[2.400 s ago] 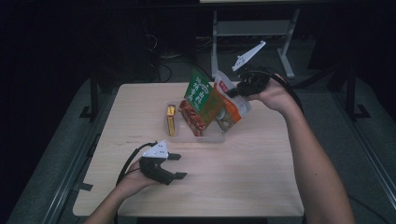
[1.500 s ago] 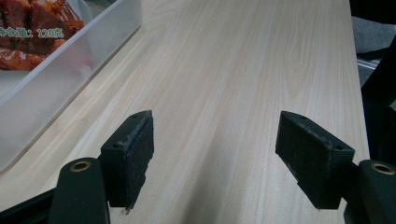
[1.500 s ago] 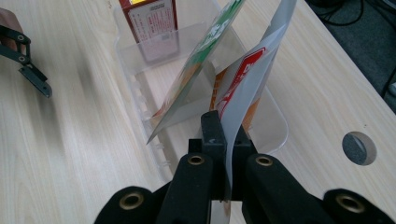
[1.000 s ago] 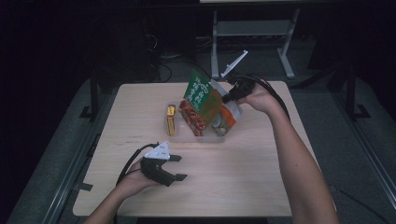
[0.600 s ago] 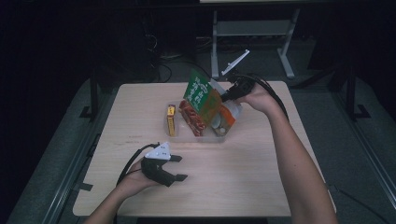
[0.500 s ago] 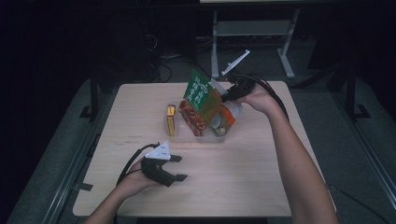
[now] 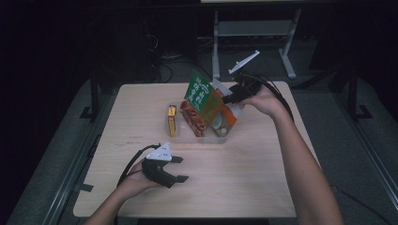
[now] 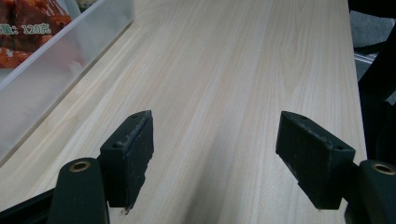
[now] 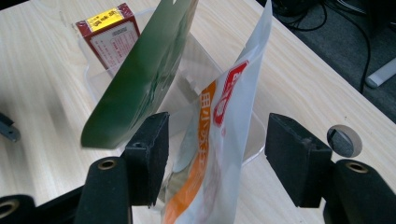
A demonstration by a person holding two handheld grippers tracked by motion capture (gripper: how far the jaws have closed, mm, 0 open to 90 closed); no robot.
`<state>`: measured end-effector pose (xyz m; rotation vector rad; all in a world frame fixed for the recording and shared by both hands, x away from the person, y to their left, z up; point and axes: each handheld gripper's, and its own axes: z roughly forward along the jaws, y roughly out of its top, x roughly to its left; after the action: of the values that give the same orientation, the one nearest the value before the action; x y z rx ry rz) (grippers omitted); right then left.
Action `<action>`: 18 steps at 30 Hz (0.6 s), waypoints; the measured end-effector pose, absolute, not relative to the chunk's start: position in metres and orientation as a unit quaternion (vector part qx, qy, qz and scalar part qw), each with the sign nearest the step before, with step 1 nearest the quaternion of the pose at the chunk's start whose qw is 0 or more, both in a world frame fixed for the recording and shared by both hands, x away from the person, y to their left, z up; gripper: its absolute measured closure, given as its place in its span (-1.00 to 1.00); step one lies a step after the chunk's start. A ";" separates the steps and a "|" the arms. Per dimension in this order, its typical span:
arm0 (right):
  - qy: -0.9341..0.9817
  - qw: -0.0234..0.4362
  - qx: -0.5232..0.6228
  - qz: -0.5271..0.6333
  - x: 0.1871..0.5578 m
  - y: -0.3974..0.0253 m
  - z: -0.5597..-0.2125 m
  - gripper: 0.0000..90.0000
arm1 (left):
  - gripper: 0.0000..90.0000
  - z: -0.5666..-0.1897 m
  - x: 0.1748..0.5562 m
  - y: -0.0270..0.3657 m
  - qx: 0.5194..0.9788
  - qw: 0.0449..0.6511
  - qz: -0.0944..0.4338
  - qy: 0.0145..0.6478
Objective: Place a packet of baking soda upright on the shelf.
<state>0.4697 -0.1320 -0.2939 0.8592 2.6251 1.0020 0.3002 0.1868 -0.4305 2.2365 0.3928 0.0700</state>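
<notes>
A clear plastic container (image 7: 224, 136) stands mid-table and holds three upright packets: a green one (image 7: 201, 92), a red one (image 7: 191, 118) and a white-and-orange one (image 7: 228, 115). My right gripper (image 7: 228, 99) reaches in from the right at the packets' tops. In the right gripper view it (image 9: 215, 154) is open, and the white-and-orange packet (image 9: 219, 126) stands between the jaws with a gap on each side. The green packet (image 9: 140, 79) leans just left of the left jaw. My left gripper (image 7: 174, 169) rests open near the front left, and in its own view it (image 8: 215, 158) holds nothing over bare wood.
A small yellow-and-red box (image 7: 172, 121) lies on the table left of the container; it shows behind the container (image 9: 91, 77) as a red box (image 9: 111, 33). A round hole (image 9: 344, 140) sits in the tabletop by the right jaw. The container's wall (image 8: 51, 65) is at the upper left.
Since 2.4 s ago my right gripper has shifted a little left, in over the packets, and it has stayed there for the last second. The left gripper has not moved.
</notes>
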 end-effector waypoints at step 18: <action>0.884 0.107 0.304 0.338 0.446 -0.153 -0.290 -0.11 | -0.39 -0.432 0.300 0.186 0.894 0.419 0.029 0.156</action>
<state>0.4458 -0.1528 -0.2897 0.8947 2.6044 0.9943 0.3002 0.1861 -0.4320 2.2426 0.3912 0.0723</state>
